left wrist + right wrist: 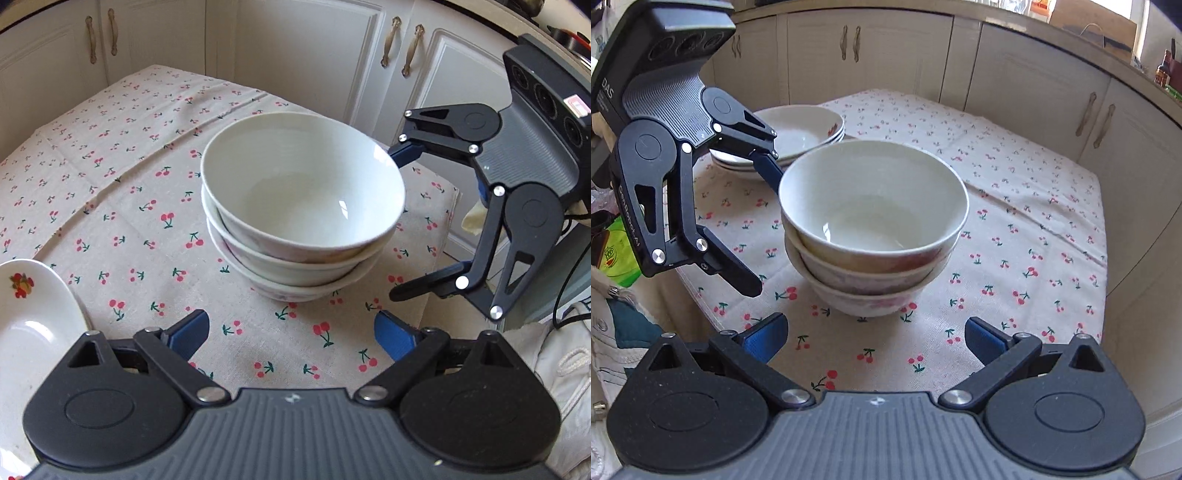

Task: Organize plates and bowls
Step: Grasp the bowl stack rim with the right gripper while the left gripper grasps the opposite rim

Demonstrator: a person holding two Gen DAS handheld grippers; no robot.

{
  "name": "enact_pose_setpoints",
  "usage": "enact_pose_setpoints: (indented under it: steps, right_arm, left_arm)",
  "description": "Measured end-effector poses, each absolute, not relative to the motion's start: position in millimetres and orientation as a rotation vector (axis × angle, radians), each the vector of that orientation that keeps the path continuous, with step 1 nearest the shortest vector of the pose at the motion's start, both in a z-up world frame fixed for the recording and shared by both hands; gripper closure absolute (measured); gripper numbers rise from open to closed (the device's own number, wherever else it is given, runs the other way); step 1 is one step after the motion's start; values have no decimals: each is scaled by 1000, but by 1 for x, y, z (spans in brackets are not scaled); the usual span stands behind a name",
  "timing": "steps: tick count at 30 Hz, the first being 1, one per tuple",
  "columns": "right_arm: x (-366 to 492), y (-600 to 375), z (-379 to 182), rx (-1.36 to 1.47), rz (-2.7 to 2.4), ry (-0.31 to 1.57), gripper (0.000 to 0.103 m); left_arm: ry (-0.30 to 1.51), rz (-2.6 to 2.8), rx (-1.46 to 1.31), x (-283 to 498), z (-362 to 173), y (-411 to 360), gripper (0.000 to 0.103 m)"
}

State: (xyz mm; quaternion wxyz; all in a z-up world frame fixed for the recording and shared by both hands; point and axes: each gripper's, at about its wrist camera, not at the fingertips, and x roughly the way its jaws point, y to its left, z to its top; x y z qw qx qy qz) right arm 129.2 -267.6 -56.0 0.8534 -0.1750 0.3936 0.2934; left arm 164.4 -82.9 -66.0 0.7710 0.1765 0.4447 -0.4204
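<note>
Bowls: three nested in one stack, top one tilted slightly, standing on the cherry-print cloth over the counter.

Left hand-held gripper: jaws wide, nothing between the blue pads; it hangs just short of the stack, pointing down at its near side. Right hand-held gripper: also wide, empty, likewise just short of the stack on its own side. In each wrist view the other gripper appears beside the stack, one blue finger reaching behind the top bowl's rim; contact cannot be confirmed.

Judgement: the two grippers flank the stack from opposite sides, probably to steady or shift it as one unit rather than pull a single bowl. The tilt of the top bowl suggests it is seated loosely, so a one-sided push could rock it.

Plates: shallow, fruit-printed, stacked beyond the bowl stack toward the left gripper, apart from it. Like appears sorted with like already.

Cupboard doors stand behind the stack, closed.

Writing: "DAS" on the left gripper's body in the right wrist view; lettering along its linkage is too small to read reliably.
</note>
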Motion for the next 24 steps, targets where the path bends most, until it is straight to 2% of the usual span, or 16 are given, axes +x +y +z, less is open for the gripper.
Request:
enact_pose_setpoints:
  steps: [7, 11, 14, 24]
  right_arm:
    - [150, -264, -80, -390, 627, 876, 0]
    - [156, -269, -83, -354, 662, 884, 0]
    - [154, -270, -83, -357, 691, 859, 0]
    - [151, -273, -83, -354, 708, 807, 0]
  left_arm:
    - [991, -933, 438, 178, -85, -92, 7]
    - [973, -951, 480, 182, -88, -95, 1]
    - [929, -955, 546, 179, -91, -95, 0]
    - [804, -984, 473, 173, -96, -78, 1]
